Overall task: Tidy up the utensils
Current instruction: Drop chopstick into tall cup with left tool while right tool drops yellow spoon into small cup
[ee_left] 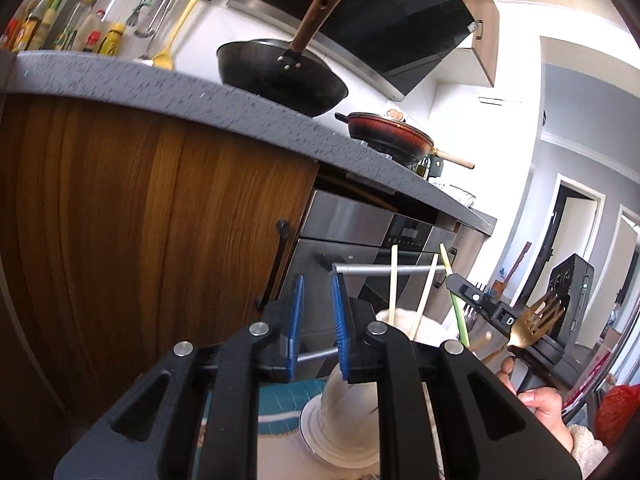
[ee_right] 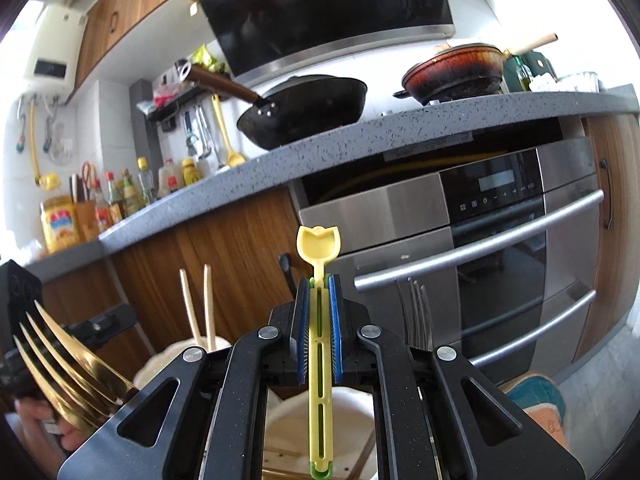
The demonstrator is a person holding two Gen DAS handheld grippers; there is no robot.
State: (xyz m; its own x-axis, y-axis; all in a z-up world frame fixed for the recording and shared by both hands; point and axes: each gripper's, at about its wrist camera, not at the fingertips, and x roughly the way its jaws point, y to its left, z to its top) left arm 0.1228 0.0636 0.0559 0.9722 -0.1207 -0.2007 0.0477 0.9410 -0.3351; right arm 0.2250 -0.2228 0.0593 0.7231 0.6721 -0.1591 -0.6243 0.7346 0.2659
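Observation:
My right gripper (ee_right: 319, 280) is shut on a yellow plastic utensil (ee_right: 319, 344) with a tulip-shaped end, held upright above a white utensil cup (ee_right: 340, 404). Two pale chopsticks (ee_right: 198, 308) stand in a second white holder (ee_right: 180, 354). A gold fork (ee_right: 68, 368) rises at the left. My left gripper (ee_left: 318, 280) is open and empty, above a white cup (ee_left: 348, 400) on a saucer (ee_left: 320, 436). In the left wrist view the chopsticks (ee_left: 394, 284), a green-yellow stick (ee_left: 456, 300), the gold fork (ee_left: 536, 320) and the right gripper (ee_left: 450, 280) show to the right.
A grey counter (ee_right: 360, 140) carries a black wok (ee_right: 308, 112), a red pan (ee_right: 456, 72) and sauce bottles (ee_right: 116, 196). A steel oven (ee_right: 500, 240) with bar handles sits below. Wooden cabinet doors (ee_left: 140, 220) stand close ahead.

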